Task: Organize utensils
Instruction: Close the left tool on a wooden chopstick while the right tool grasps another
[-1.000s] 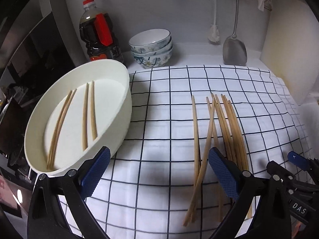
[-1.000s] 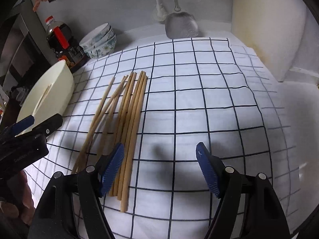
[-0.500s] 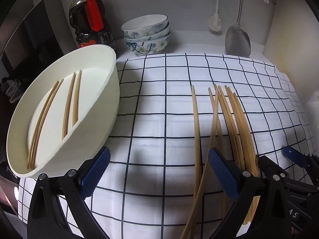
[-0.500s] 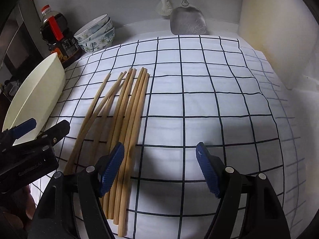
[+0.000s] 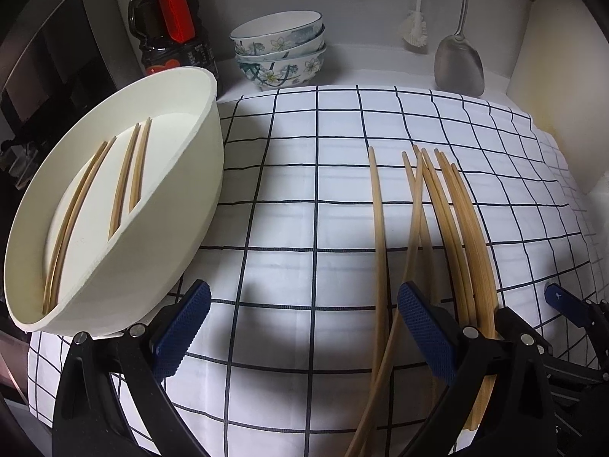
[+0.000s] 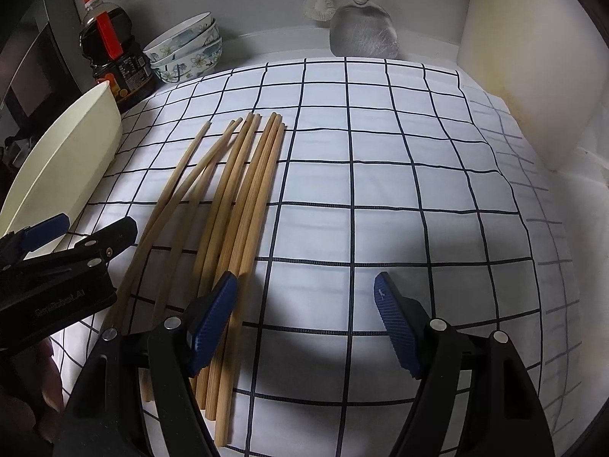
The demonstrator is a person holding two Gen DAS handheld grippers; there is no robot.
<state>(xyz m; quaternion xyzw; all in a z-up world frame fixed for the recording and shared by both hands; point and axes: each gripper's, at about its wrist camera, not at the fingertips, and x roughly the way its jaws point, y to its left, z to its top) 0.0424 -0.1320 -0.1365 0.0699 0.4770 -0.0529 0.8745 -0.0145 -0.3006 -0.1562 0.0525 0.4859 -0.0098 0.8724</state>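
Several wooden chopsticks lie side by side on a white cloth with a dark grid. A cream oval dish at the left holds several more chopsticks. My left gripper is open low over the cloth; its right finger sits at the near ends of the loose chopsticks, with nothing between the pads. My right gripper is open too, with its left finger over the right side of the bundle and bare cloth between the pads. The left gripper shows at the left of the right wrist view.
A dark sauce bottle and stacked floral bowls stand at the back. A metal spatula and a brush hang on the wall. A pale board leans at the right.
Both grippers have come down closer to the cloth and the chopsticks, which now look larger. The chopsticks and the dish have not moved, and both grippers have stayed open.
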